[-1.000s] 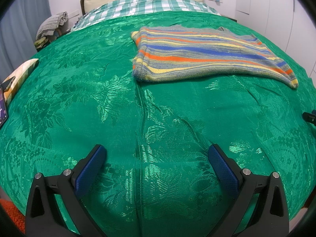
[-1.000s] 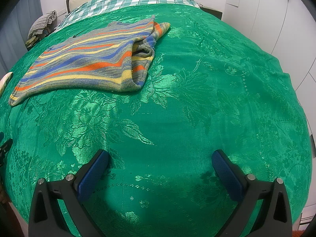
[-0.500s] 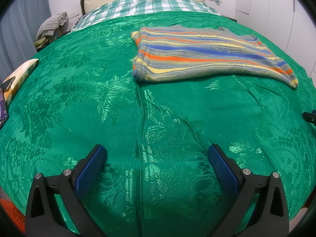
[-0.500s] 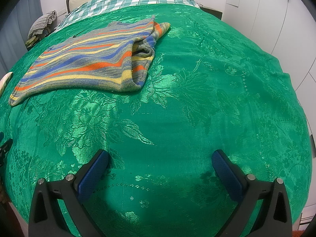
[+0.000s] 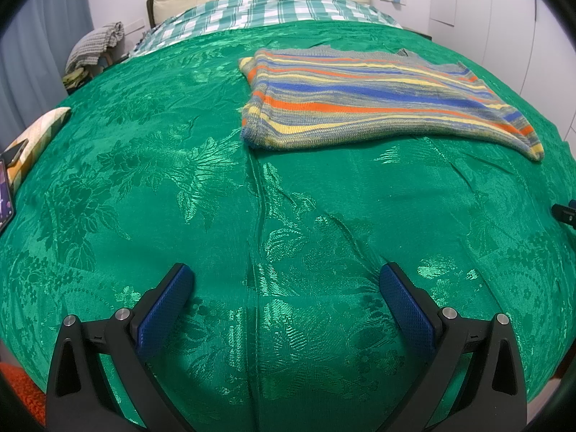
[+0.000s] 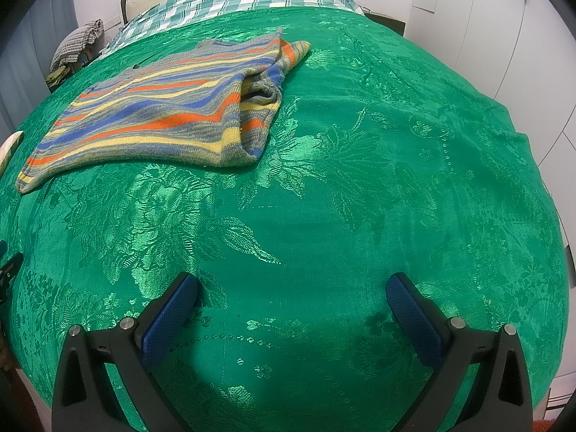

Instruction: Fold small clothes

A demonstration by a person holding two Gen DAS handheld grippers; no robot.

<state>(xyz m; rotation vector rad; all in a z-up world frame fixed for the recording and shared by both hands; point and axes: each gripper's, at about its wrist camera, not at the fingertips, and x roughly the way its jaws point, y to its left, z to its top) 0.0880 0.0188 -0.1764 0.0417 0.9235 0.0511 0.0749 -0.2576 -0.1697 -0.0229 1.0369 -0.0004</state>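
A striped sweater (image 5: pixel 378 97) is laid folded on the bed's green bedspread (image 5: pixel 180 187), toward the headboard end, just short of a checked blanket (image 5: pixel 273 9). The left gripper (image 5: pixel 286 282) is held near the foot end, well apart from the sweater, fingers (image 5: pixel 163 309) spread wide and empty. The right gripper (image 6: pixel 291 289) is likewise kept well short of the sweater, fingers (image 6: pixel 414 315) wide, nothing between them. A phone (image 5: pixel 5 189) is seen at the bedspread's left edge.

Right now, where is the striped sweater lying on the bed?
The striped sweater lies flat on the green bedspread, towards the checked bedding at the head: upper right in the left wrist view, upper left in the right wrist view, far ahead of both grippers.
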